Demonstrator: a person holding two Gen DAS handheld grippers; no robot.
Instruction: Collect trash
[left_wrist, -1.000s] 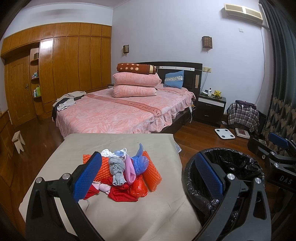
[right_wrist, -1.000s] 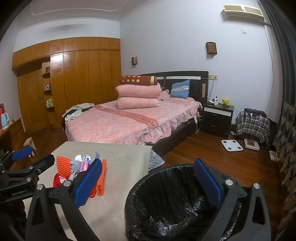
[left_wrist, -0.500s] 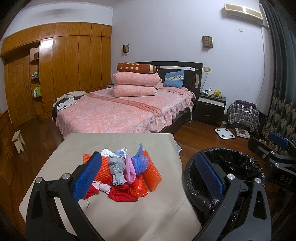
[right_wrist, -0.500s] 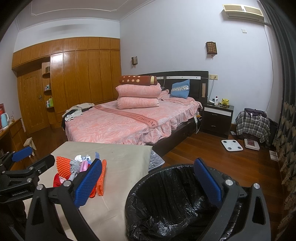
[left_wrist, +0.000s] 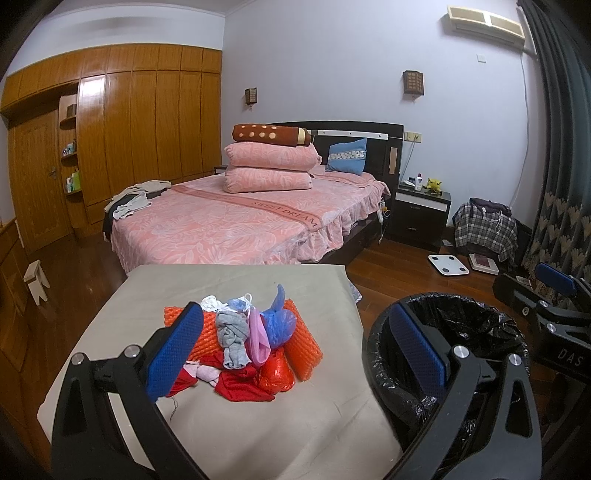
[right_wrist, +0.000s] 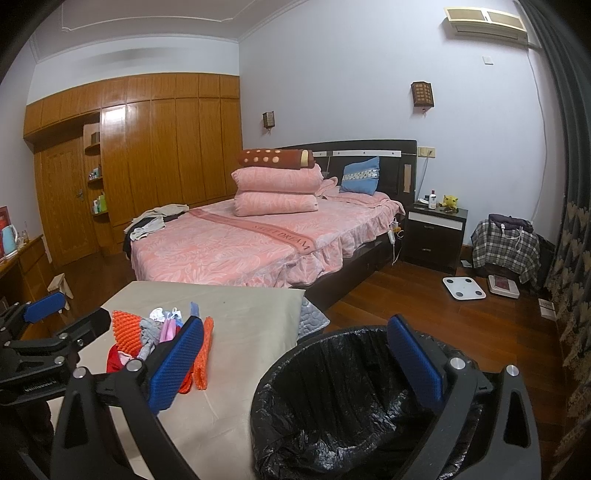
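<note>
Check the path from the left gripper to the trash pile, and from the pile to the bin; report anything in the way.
Nothing visible blocks either path. The left gripper is open with only bare table cover before the trash pile. The black-lined bin stands open beside the table's right edge.

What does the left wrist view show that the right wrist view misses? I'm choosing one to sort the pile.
Left wrist only: the whole trash pile, including the red bag, plus the right hand-held gripper.
Right wrist only: the bin's liner interior, a kettle, the left hand-held gripper.
Both: bed, table, both grippers open.
</note>
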